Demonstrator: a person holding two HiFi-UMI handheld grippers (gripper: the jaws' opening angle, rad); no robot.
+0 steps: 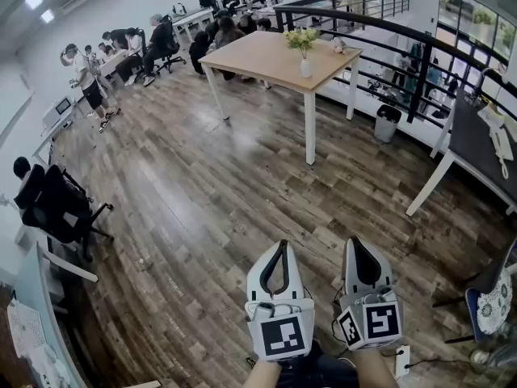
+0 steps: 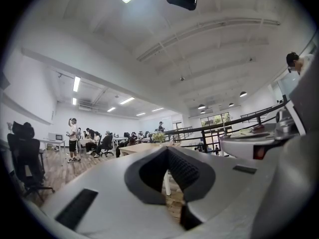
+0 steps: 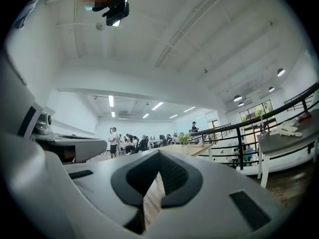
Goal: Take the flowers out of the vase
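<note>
Both empty, jaws together: left hand-held gripper [image 1: 280, 245], right hand-held gripper [image 1: 361, 242]. Far ahead, yanking the flowers [image 1: 300, 39] sideways could topple the vase [image 1: 305, 68].

Bare wooden floor [image 1: 202, 200] lies open ahead, up to a light wooden desk [image 1: 258, 55]. Its top is free except for a white vase [image 1: 305, 68] of flowers [image 1: 300, 39] near the right edge. A black railing [image 1: 380, 24] runs just behind the desk. A black office chair [image 1: 56, 204] stands far left and a dark desk [image 1: 481, 140] far right.
</note>
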